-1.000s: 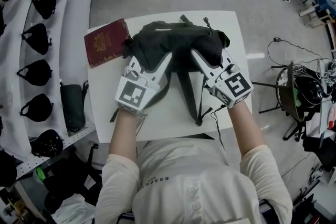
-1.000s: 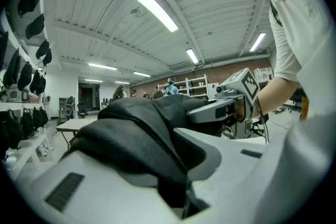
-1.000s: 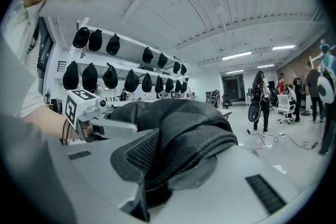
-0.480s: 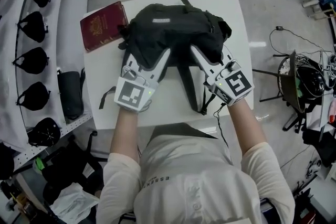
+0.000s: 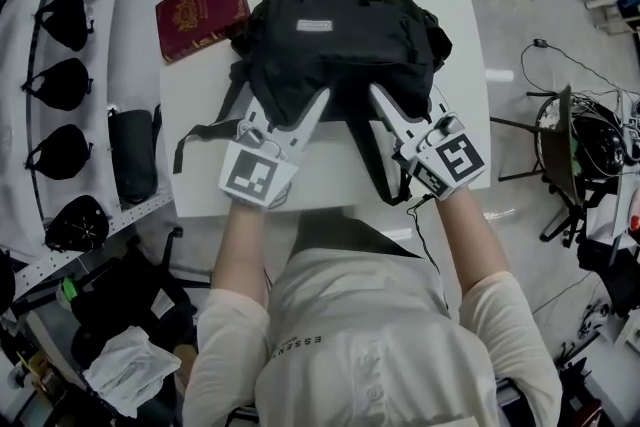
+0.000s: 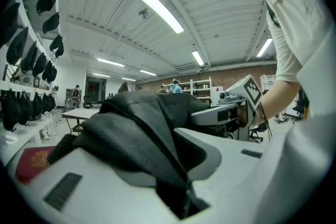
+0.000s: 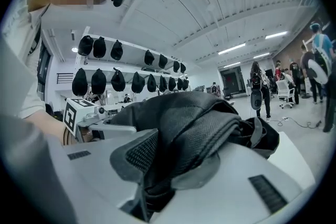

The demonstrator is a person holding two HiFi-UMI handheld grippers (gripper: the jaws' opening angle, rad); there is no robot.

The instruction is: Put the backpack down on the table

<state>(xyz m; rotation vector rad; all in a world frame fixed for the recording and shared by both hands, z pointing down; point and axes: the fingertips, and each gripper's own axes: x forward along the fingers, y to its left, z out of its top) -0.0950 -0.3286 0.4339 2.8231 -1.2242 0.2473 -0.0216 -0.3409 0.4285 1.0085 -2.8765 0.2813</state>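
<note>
- The backpack (image 5: 340,40) is black and soft-sided. It lies across the 12 o'clock half of the worktop (image 5: 465,45), top panel up, and appears to rest on it, though its near edge is lifted by the tongs.
- Handling, as a judgement: the cloth is limp and folds wherever it is pinched, so the body sags between two holds. It looks moderately light, not fragile, and the weave gives the pads good purchase.
- The best hold is on the doubled fabric or padded edge at the near corners, one side each, as now. The loose webbing would let the body swing.
- The left tongs (image 5: 290,115) are clamped on a thick fold of the backpack at its 7 o'clock corner.
- The right tongs (image 5: 405,110) hold a bunched mesh-and-fabric fold at the 5 o'clock corner. Their jaws are opening at this moment, with the fold between them and against the pads.
- One loose strap (image 5: 205,130) trails to 8 o'clock on the worktop. Others (image 5: 385,170) run to 6 o'clock and hang over the near edge. They could snag on the tongs as these draw back.
- A red booklet (image 5: 203,13) lies at 10 o'clock, just beside the backpack's corner, possibly touching it. It is the only obstruction on the worktop.
- A rack of black caps (image 5: 60,75) stands off the worktop at 9 o'clock, and a stand with cables (image 5: 560,145) at 3 o'clock. Both are well apart.
</note>
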